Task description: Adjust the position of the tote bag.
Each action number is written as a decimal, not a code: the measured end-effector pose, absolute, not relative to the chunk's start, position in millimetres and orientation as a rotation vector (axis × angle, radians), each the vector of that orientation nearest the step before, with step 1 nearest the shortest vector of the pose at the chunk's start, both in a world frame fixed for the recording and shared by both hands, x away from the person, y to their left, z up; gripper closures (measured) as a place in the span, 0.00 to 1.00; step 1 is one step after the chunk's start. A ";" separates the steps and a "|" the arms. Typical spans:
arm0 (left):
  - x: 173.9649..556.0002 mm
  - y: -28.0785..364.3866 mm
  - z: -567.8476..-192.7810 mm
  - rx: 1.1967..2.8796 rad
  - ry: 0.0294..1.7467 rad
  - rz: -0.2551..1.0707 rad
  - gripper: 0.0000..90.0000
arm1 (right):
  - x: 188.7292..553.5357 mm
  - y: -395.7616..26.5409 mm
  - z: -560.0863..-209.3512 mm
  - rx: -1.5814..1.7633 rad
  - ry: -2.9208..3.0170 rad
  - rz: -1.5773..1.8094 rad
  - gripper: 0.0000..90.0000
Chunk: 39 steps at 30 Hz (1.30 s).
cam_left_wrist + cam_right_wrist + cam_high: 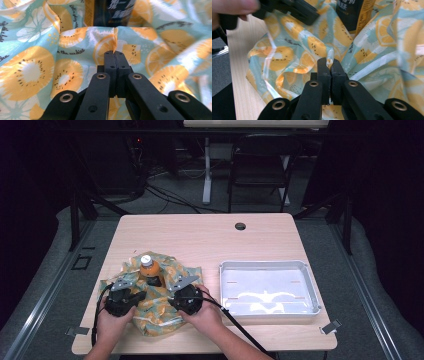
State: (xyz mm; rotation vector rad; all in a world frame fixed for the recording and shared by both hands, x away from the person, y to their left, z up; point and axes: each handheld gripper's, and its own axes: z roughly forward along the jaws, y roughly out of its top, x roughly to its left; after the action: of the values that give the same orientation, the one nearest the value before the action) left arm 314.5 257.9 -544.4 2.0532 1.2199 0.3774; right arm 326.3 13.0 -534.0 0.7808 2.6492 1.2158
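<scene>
**Both grippers pinch the cloth around the bottle**

Near the table's (150,225) left front corner lies a fruit-print cloth (165,315), crumpled and partly gathered, with an orange bottle (149,270) standing on its far half. The bottle is upright, its long axis vertical and its pale cap pointing up; in both gripper views its dark label rises just beyond the jaws.

The left gripper (114,53) sits at the cloth's left side. Its jaws are closed tight on a raised ridge of cloth, a thin fold showing right at their tips. No earlier picture lets me say more than that the pinch looks firm.

Just to its right, the right gripper (330,62) is likewise clamped on a fold of cloth, on the side nearer the tray. In the right gripper view the cloth (287,57) lifts in loose pleats toward the bottle, and its edge hangs over bare table at the left.

Farther right, near the front right corner, an empty white tray (310,287) stands well apart from the cloth.

As I judge it, the work is wrapping or bundling the bottle. Done: the bottle is placed on the cloth and both near folds are seized. Left: drawing those folds up and over the bottle, since it is uncovered above and the far cloth lies slack.
</scene>
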 end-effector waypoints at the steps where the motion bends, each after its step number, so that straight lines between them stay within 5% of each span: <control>1: 311.7 258.3 -541.6 2.063 1.211 0.376 1.00 | 326.2 12.4 -534.0 0.785 2.647 1.219 0.99; 25: 279.9 274.3 -547.1 2.085 1.219 0.314 1.00 | 322.6 7.0 -543.1 0.808 2.632 1.120 0.99; 39: 275.7 277.6 -541.2 2.035 1.208 0.369 0.95 | 319.7 4.6 -536.7 0.814 2.613 1.246 0.86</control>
State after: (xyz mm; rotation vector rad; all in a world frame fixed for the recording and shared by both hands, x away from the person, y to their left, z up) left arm 275.7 277.6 -541.2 2.0347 1.2075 0.3690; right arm 319.7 4.6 -536.7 0.8139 2.6126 1.2458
